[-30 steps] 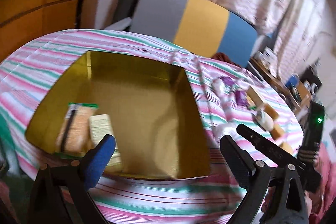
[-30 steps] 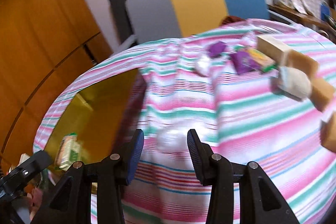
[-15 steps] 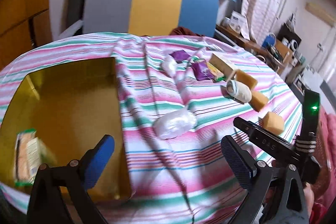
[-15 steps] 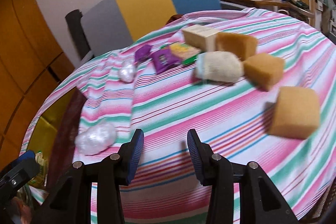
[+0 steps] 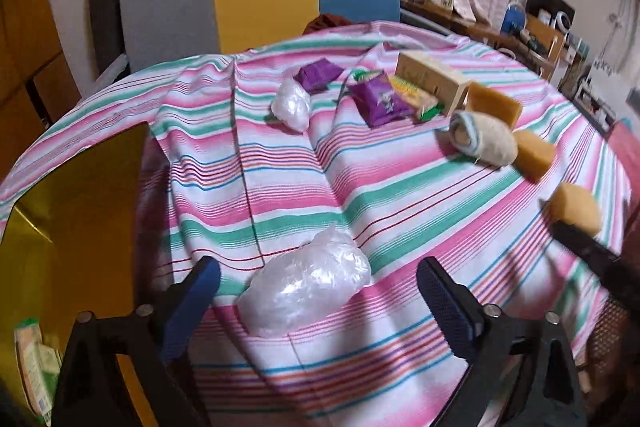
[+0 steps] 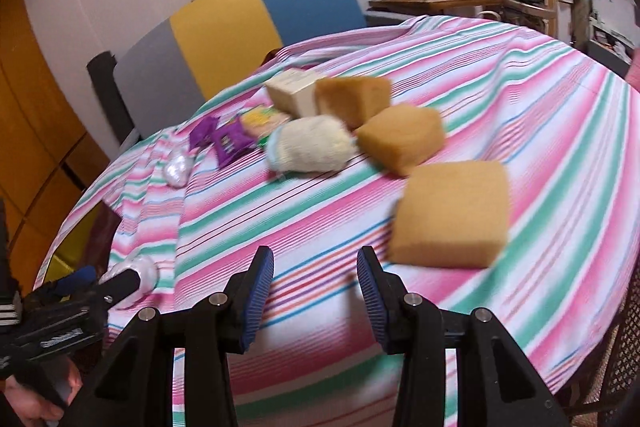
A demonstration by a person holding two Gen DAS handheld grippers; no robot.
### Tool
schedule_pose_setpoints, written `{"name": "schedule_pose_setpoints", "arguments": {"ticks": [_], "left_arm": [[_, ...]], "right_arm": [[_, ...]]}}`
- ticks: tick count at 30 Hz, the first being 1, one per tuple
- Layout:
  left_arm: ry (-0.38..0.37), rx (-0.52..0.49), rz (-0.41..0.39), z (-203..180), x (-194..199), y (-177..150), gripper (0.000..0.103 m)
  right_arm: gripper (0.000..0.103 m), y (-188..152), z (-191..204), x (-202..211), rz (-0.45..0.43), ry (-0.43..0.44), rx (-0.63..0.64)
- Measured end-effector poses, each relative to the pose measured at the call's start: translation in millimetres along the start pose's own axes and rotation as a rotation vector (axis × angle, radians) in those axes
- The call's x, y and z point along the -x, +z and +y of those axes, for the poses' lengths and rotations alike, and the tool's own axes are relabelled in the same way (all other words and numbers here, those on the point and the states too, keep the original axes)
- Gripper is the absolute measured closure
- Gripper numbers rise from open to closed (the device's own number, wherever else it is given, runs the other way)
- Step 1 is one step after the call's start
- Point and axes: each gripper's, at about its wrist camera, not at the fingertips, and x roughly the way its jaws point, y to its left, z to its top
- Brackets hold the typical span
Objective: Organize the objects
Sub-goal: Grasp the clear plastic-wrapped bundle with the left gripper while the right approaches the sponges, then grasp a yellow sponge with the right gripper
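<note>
The left gripper (image 5: pixel 318 301) is seen closing around a crumpled plastic bag (image 5: pixel 306 285), its pads not yet touching it; the bag lies just beside the gold tray (image 5: pixel 80 195), in which snack packets (image 5: pixel 34 367) are held. The right gripper (image 6: pixel 316 291) is held narrowly apart over bare striped tablecloth (image 6: pixel 520 99), a tan sponge (image 6: pixel 450 213) just beyond it.

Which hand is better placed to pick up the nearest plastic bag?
Left. The plastic bag lies between the wide fingers of the left gripper, whose jaws are closing. The right gripper is narrow, empty, over bare cloth beside a sponge.
</note>
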Motion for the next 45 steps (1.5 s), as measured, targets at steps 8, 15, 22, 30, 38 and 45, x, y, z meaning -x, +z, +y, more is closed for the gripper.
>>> {"name": "schedule_pose_setpoints", "arguments": {"ticks": [8,15,22,30,38,45], "left_arm": [[0.053,-0.049,0.031,-8,-19,-12,0.034],[0.052,-0.074,0.003,-13,-21,-22,0.063],[-0.101,0.049,-0.018,-6,-1,-27,0.068],[-0.198,0.115,-0.034,-7,20,-36,0.068],[-0.233,0.16,-0.042,-1,30,-43,0.068],[-0.246,0.148,-0.058,-3,40,-45,0.068]], "right_arm": [[0.053,12,-44,17,-0.081,-0.102,-0.1],[0.036,20,-49,5,-0.071,-0.176,-0.088],[0.031,22,-47,-5,-0.057,-0.197,-0.026],[0.029,27,-42,0,-0.091,-0.243,0.036],[0.02,32,-41,-9,-0.058,-0.267,0.081],[0.019,21,-49,-25,0.009,-0.214,0.01]]}}
